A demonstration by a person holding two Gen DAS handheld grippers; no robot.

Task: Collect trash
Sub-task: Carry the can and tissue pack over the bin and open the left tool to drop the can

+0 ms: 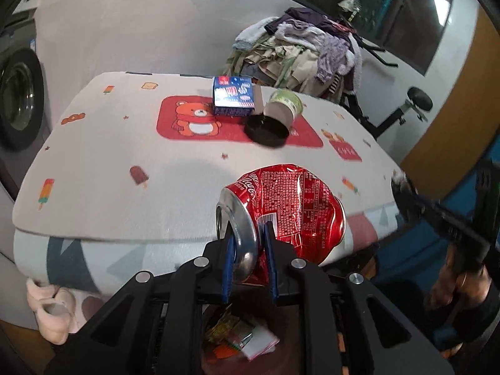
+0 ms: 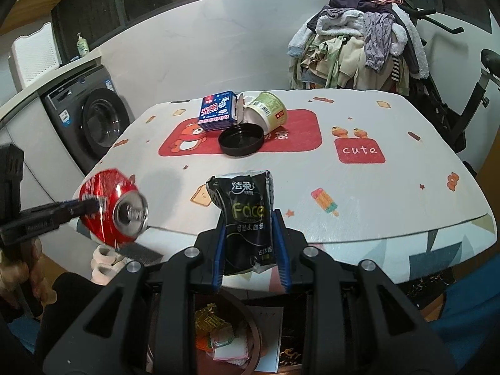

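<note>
My left gripper (image 1: 248, 237) is shut on a crushed red cola can (image 1: 290, 206), gripping its silver top rim, held off the table's near edge. In the right wrist view the same can (image 2: 109, 207) hangs at the left with the left gripper's fingers (image 2: 72, 211) on it. My right gripper (image 2: 250, 237) is shut on a black tissue packet (image 2: 245, 215), held upright over the table edge. Below both grippers sits a brown bin (image 2: 254, 337) holding wrappers (image 1: 240, 337). On the table lie a blue carton (image 2: 217, 111), a tipped green cup (image 2: 270, 109) and a black lid (image 2: 240, 140).
The table (image 2: 375, 193) wears a white cloth with a red bear mat. A washing machine (image 2: 93, 122) stands at the left. A heap of clothes (image 2: 353, 43) lies on an exercise machine behind. Pale slippers (image 1: 53, 312) rest on the floor by the table.
</note>
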